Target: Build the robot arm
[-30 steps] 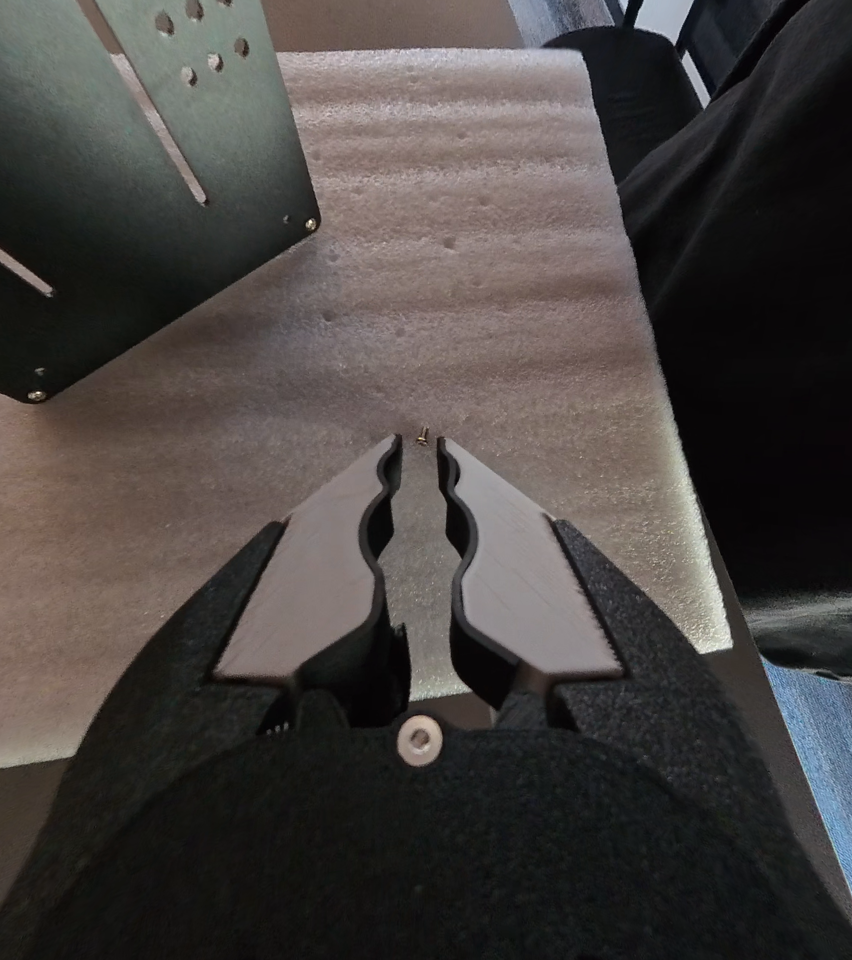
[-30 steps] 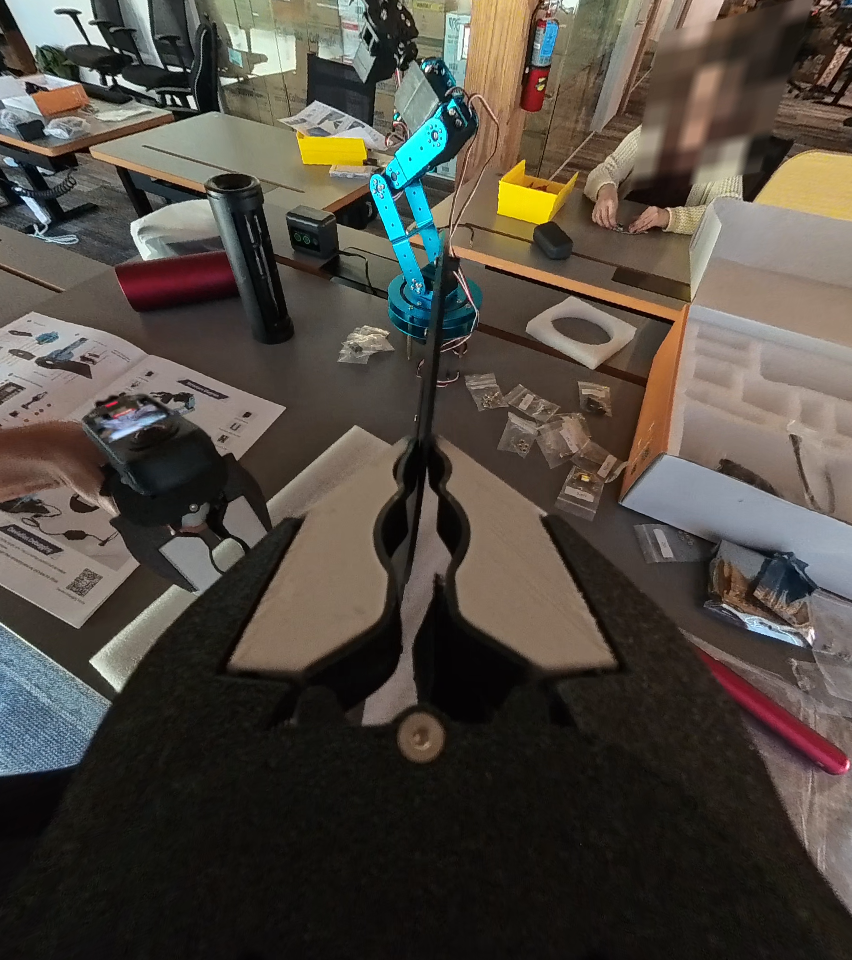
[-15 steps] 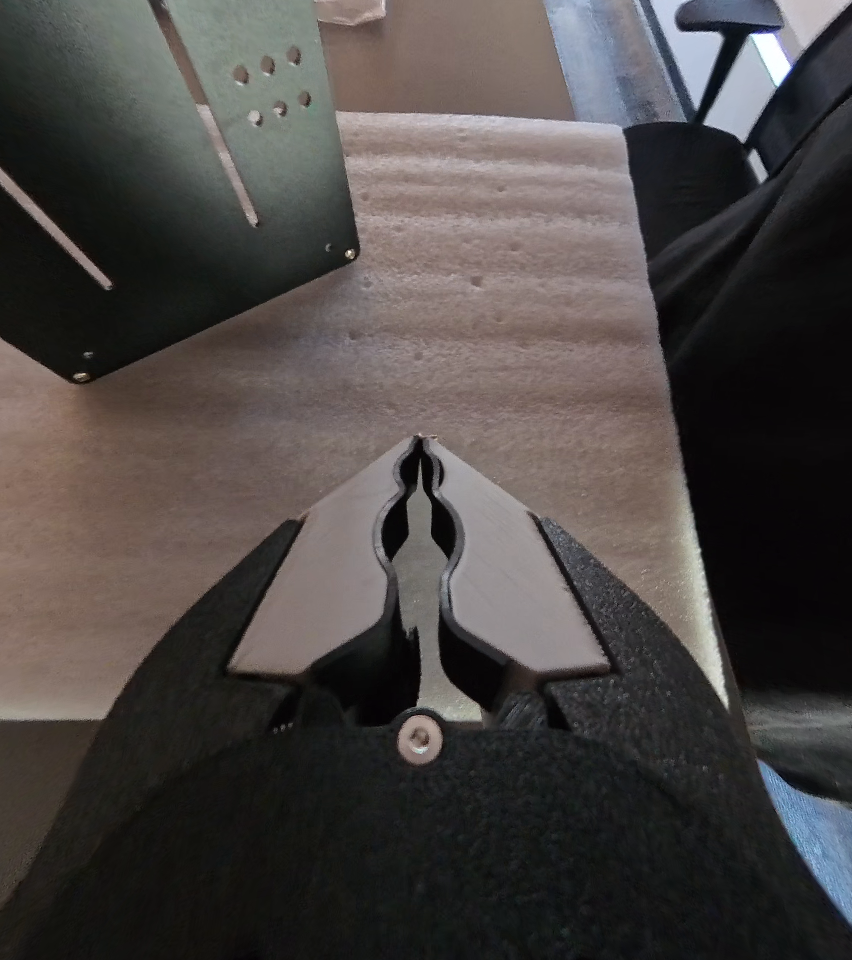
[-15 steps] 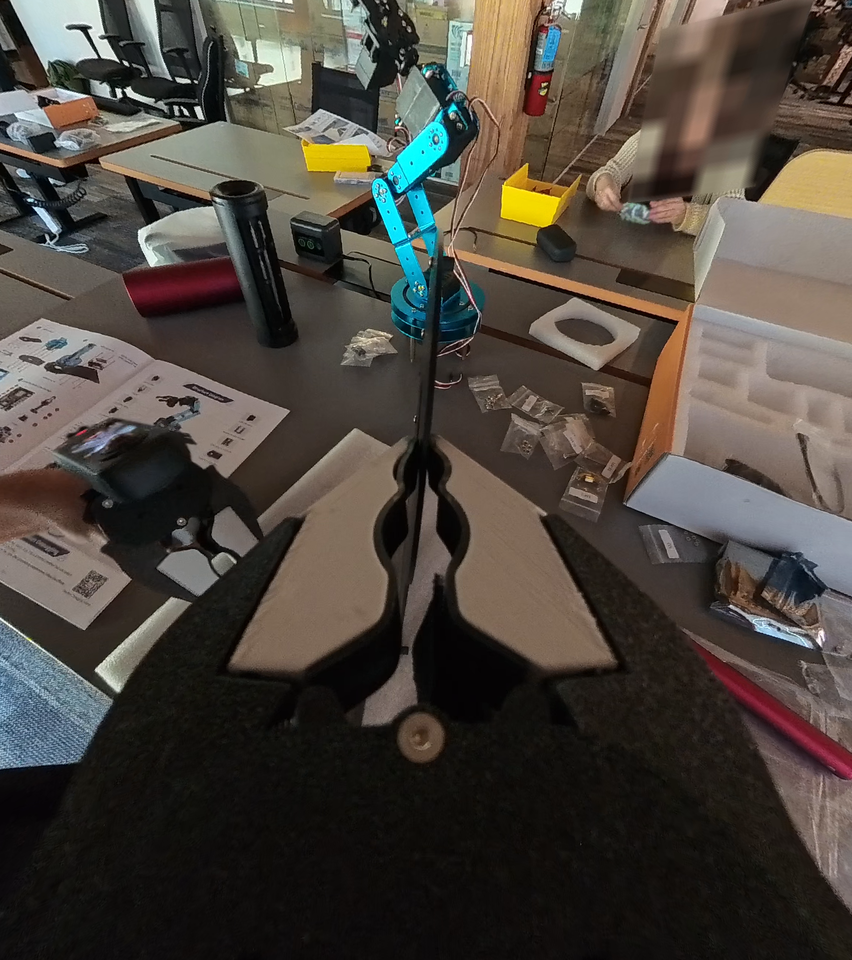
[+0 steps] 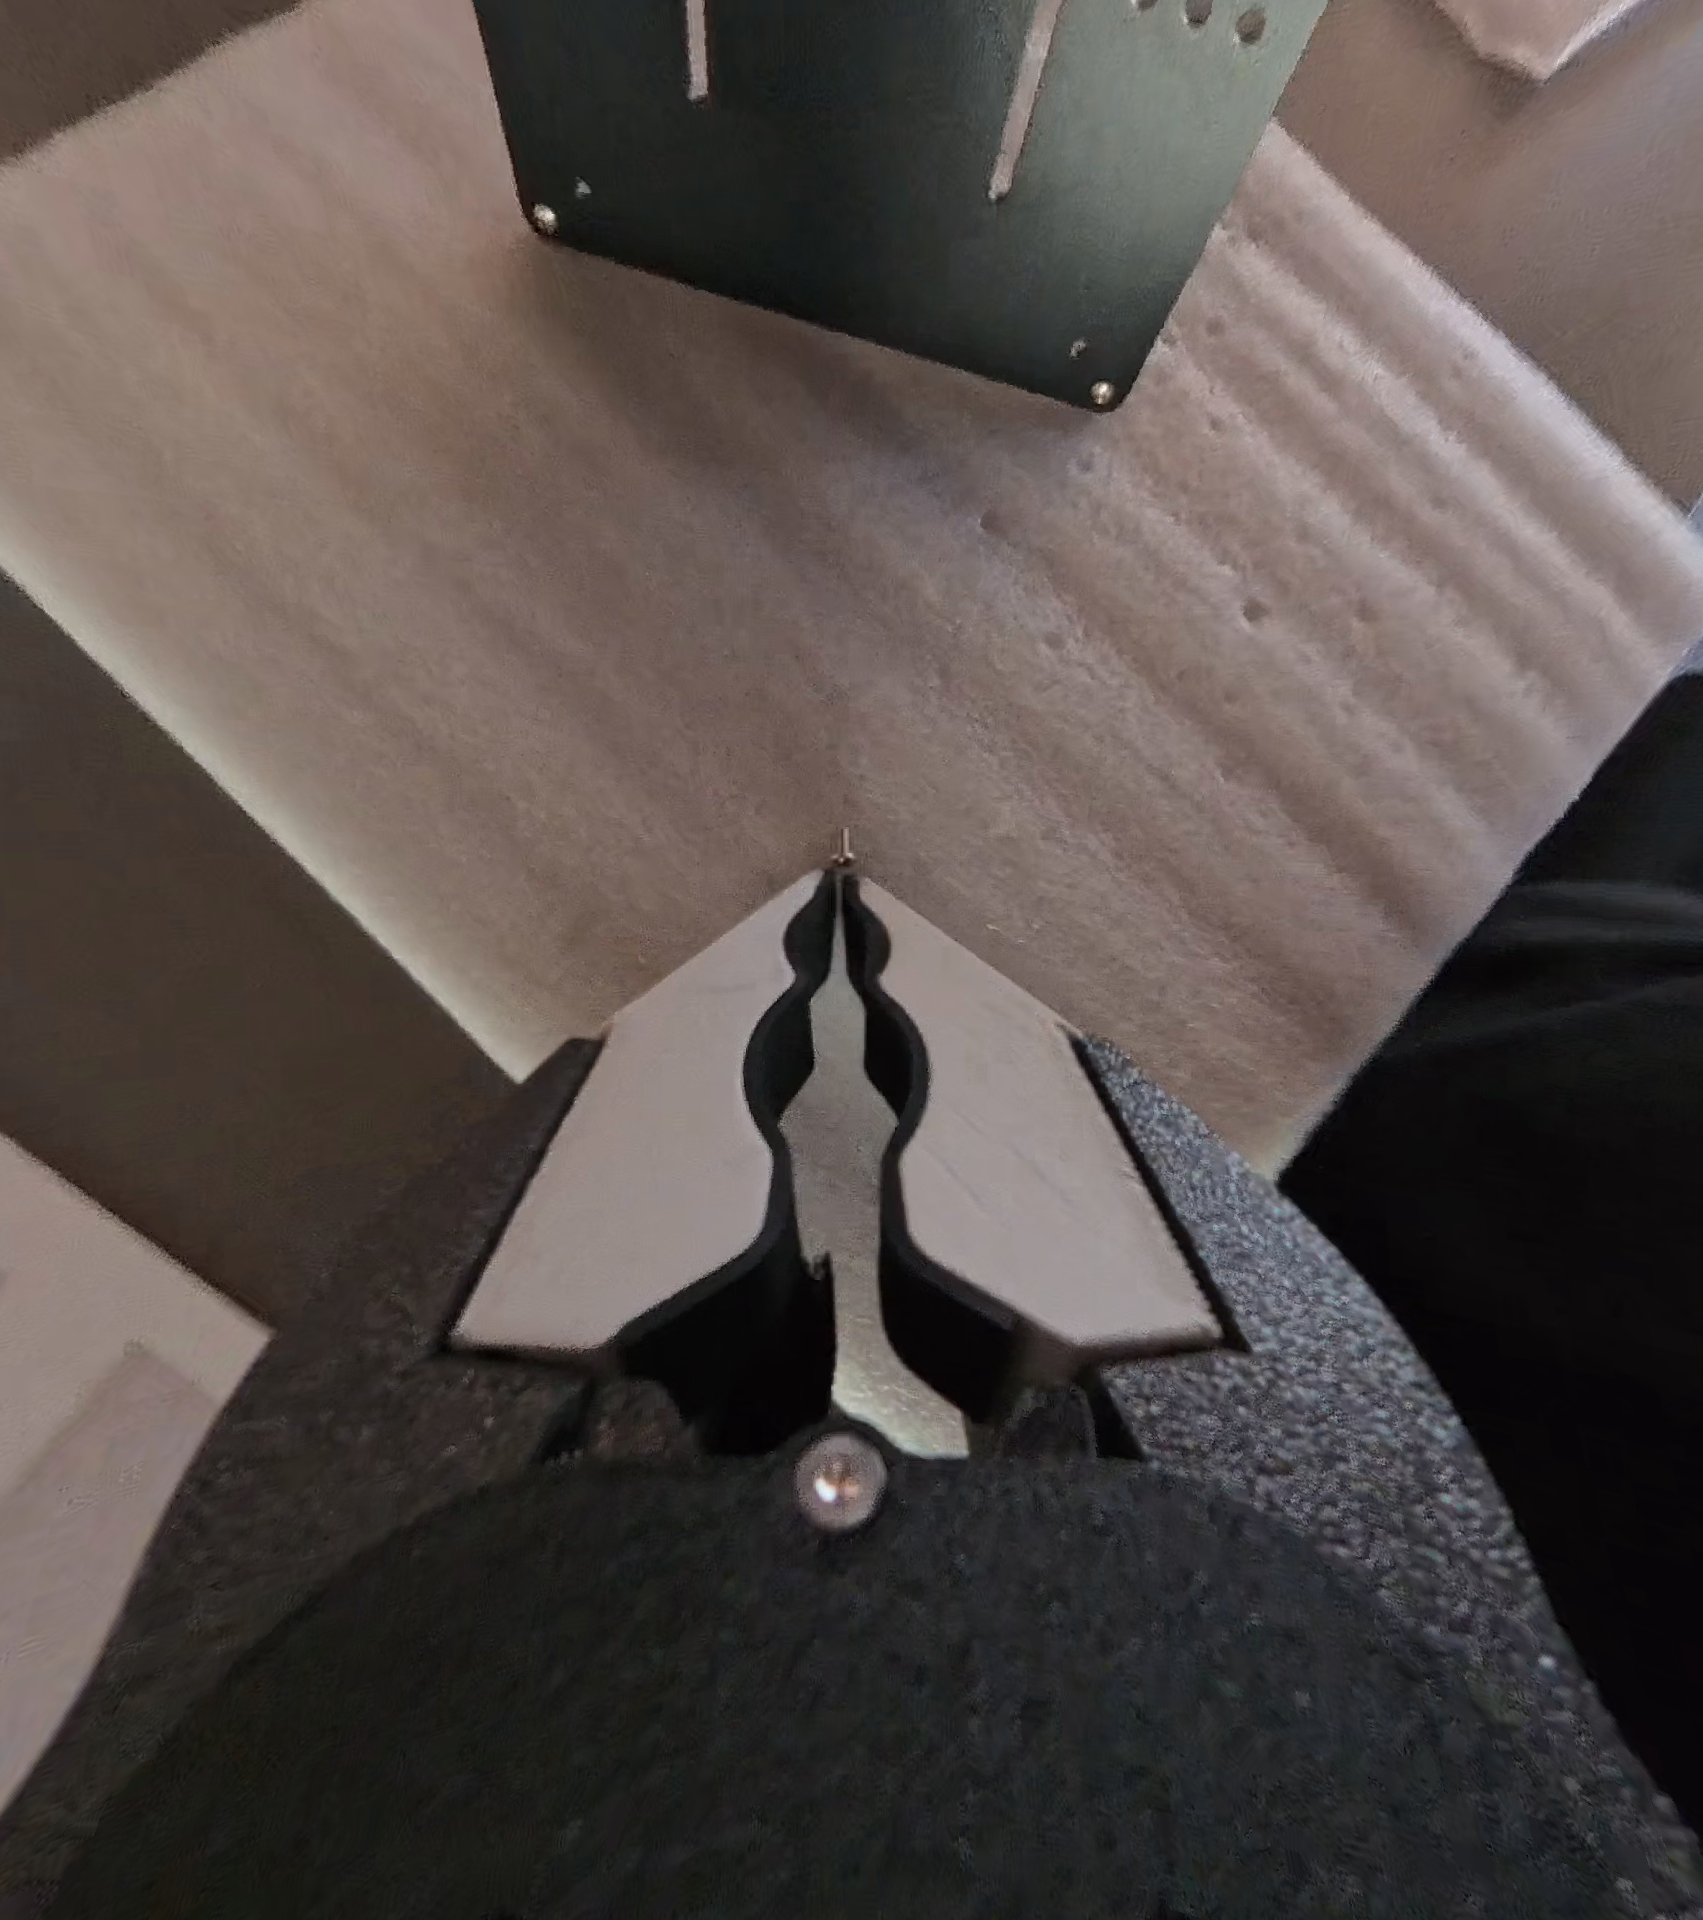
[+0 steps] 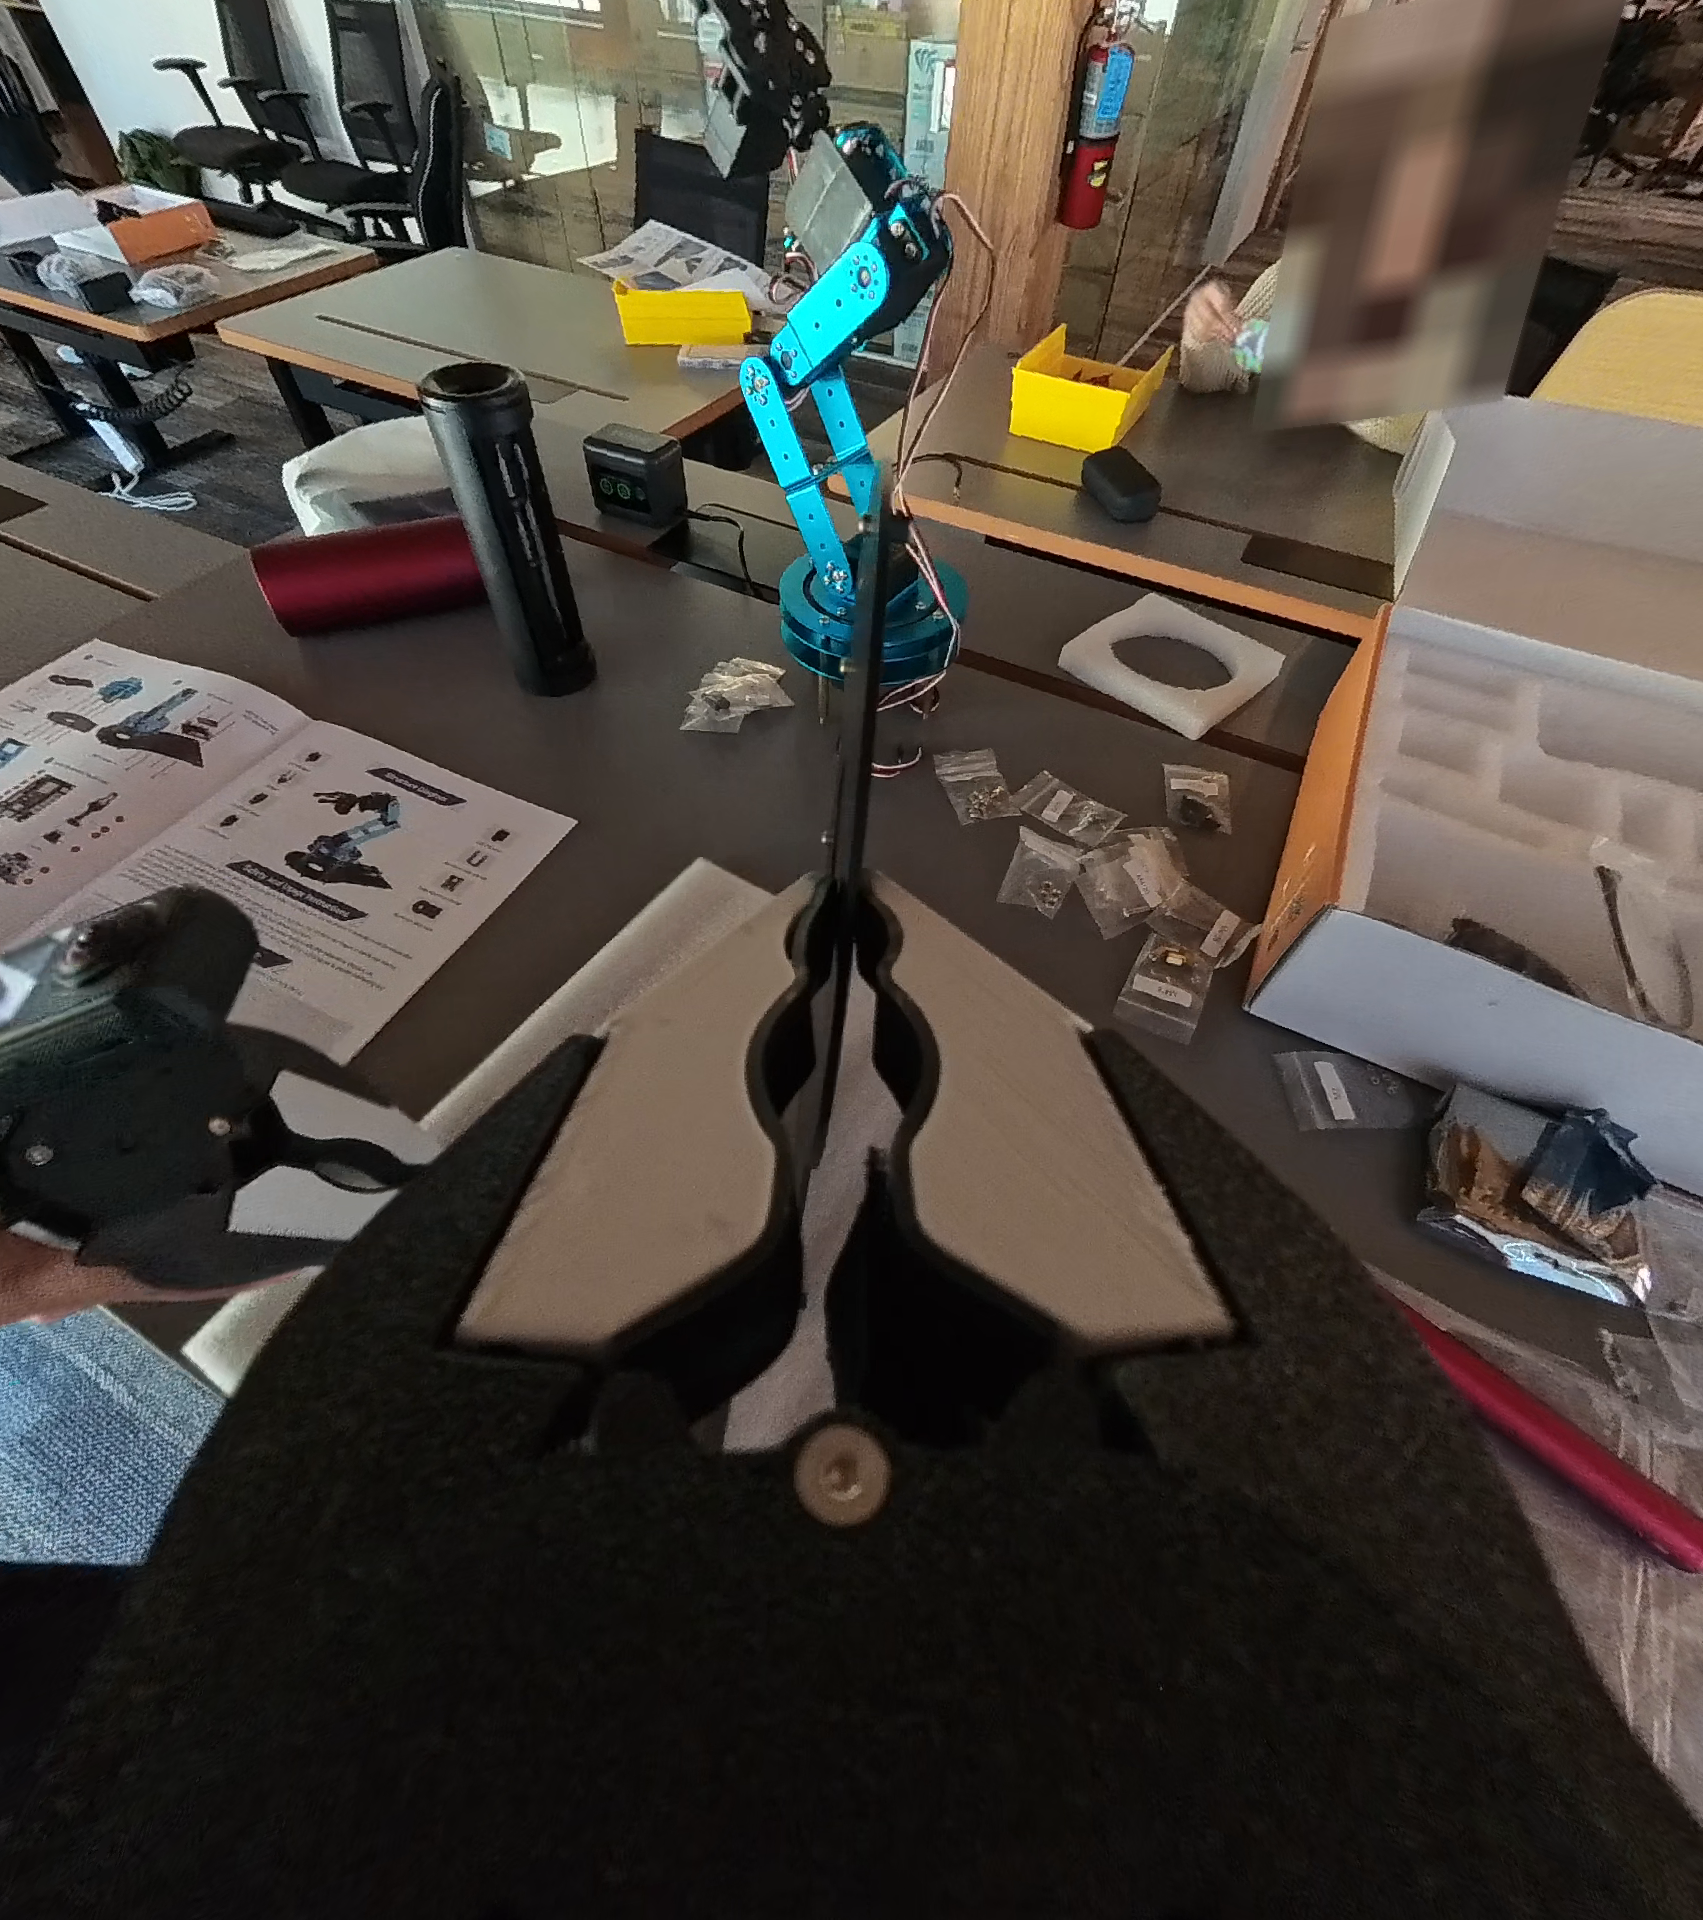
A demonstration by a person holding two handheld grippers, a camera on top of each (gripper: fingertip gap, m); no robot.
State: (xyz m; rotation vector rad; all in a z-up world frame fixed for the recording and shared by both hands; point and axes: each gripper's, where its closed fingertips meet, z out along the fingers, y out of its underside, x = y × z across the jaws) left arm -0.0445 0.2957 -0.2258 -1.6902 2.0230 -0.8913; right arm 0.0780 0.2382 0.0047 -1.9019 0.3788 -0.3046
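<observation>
Jaws on my left gripper are pinched together on a tiny screw, which pokes out past the tips above the white foam sheet. My right gripper is clamped on a thin black metal plate, held edge-on and upright; from the left wrist I see its slotted, drilled face hanging over the foam's far side. On the desk beyond lie an open manual, small parts bags and a blue robot arm.
</observation>
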